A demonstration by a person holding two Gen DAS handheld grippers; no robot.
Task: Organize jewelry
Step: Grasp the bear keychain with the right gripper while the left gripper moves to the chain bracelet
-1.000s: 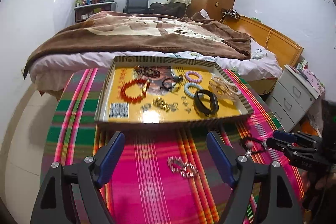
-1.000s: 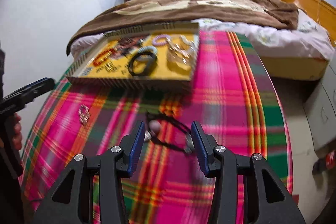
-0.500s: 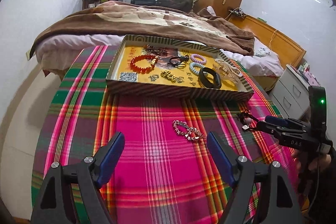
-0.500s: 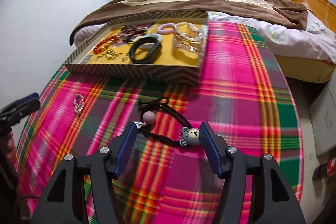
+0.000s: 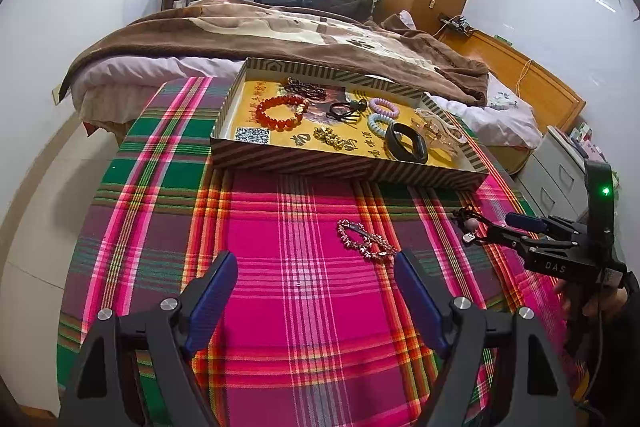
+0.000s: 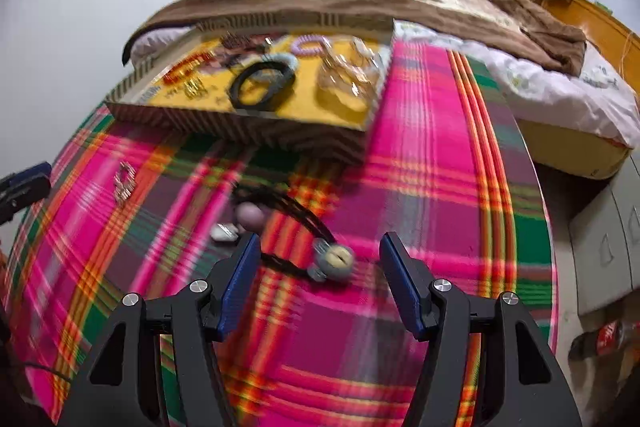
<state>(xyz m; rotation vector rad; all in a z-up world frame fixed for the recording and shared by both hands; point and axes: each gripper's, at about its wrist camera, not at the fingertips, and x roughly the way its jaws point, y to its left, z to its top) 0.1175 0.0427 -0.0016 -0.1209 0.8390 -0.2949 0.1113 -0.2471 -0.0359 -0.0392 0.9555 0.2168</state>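
A striped tray point(image 5: 344, 169) point(image 6: 256, 135) with a yellow floor holds several bracelets and hair ties on the plaid cloth. A beaded chain bracelet point(image 5: 366, 241) point(image 6: 125, 179) lies loose on the cloth, just ahead of my left gripper point(image 5: 316, 287), which is open and empty. A black cord hair tie with a pink bead and a bear charm point(image 6: 296, 231) point(image 5: 470, 223) lies on the cloth at the tips of my right gripper point(image 6: 320, 267) point(image 5: 516, 227), which is open around its near end.
A bed with a brown blanket point(image 5: 280, 35) stands behind the table. A white drawer unit point(image 5: 560, 171) point(image 6: 608, 227) is at the right. The table's edge point(image 6: 548, 227) curves off to the right above the floor.
The left gripper has pulled back and risen, so the tray looks farther. The right gripper has opened wider and moved forward onto the black cord hair tie.
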